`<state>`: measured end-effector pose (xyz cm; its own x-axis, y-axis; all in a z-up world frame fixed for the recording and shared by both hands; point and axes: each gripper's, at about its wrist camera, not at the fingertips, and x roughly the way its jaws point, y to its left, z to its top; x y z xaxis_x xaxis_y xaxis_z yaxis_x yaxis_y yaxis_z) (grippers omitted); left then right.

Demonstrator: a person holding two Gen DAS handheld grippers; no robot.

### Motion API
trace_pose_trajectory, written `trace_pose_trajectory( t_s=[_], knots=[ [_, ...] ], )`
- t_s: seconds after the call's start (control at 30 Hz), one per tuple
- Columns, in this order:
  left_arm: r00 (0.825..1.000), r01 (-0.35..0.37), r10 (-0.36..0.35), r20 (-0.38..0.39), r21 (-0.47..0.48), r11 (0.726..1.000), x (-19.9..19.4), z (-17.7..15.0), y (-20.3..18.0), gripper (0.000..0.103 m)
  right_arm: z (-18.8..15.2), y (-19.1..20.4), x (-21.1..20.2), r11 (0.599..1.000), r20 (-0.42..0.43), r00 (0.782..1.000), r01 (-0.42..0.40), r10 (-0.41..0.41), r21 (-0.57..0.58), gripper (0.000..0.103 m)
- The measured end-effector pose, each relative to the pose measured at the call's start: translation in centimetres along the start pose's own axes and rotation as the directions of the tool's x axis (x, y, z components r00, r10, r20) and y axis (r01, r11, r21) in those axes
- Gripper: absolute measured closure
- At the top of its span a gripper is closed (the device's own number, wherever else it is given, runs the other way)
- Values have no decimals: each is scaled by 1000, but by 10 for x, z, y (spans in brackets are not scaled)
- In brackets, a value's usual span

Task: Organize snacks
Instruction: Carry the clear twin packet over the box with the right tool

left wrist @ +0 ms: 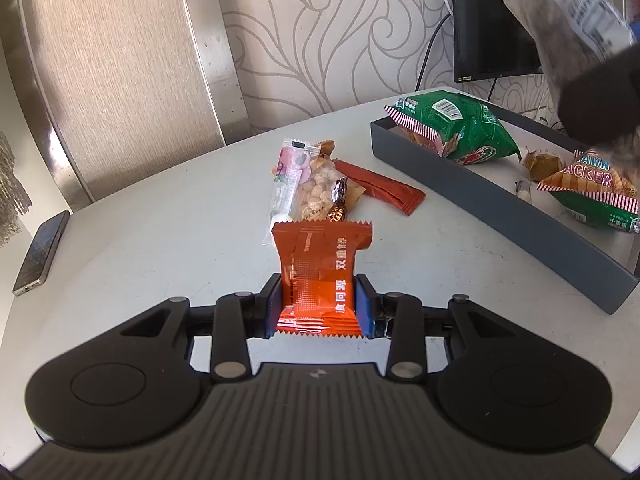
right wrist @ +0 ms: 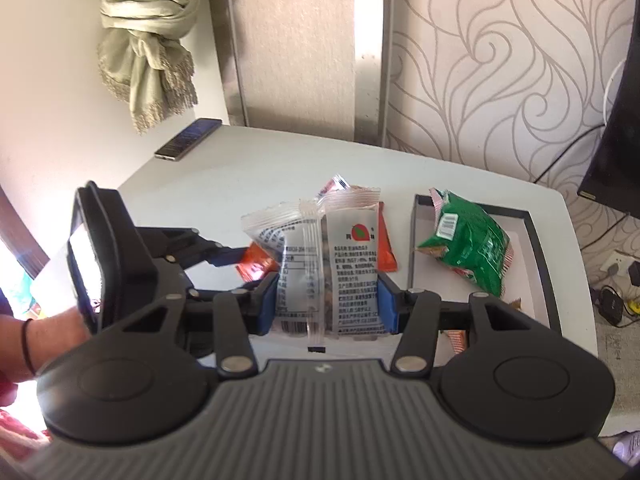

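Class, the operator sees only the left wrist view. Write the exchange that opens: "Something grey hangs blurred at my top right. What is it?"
Observer: A clear snack packet with printed text, clamped in the right gripper.
Operator: What lies under it?
Observer: The loose pile; a red sachet shows just behind the packet.
Operator: Is my own packet visible from there?
Observer: Yes, the orange packet pokes out of the left gripper, left of the clear one.
Operator: Anything beyond my left edge?
Observer: A knotted beige cloth hangs on the wall above the phone.
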<state>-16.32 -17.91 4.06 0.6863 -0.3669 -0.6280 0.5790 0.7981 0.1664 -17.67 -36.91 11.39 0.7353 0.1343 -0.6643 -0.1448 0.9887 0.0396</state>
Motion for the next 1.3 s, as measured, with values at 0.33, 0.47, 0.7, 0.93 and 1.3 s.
trace_pose_trajectory(
  t_s=[0.33, 0.47, 0.7, 0.93, 1.3],
  knots=[
    [1000, 18, -18, 8, 15, 1000, -10, 2, -6, 61, 6, 4, 0, 999, 5, 1000, -21, 22, -26, 51],
    [1000, 27, -28, 12, 17, 999, -13, 5, -8, 61, 4, 5, -1, 999, 0, 1000, -28, 28, -26, 51],
    [999, 45, -46, 26, 24, 999, -19, 15, -15, 61, 4, 1, -5, 1000, 4, 1000, -21, 22, -21, 51],
    [998, 54, -55, 44, 33, 998, -21, 28, -21, 61, 5, -7, -14, 1000, 20, 1000, -8, 8, -13, 51],
    [996, 63, -66, 54, 42, 997, -14, 40, -27, 61, 3, -17, -21, 1000, 24, 1000, -1, 1, 6, 51]
  ],
)
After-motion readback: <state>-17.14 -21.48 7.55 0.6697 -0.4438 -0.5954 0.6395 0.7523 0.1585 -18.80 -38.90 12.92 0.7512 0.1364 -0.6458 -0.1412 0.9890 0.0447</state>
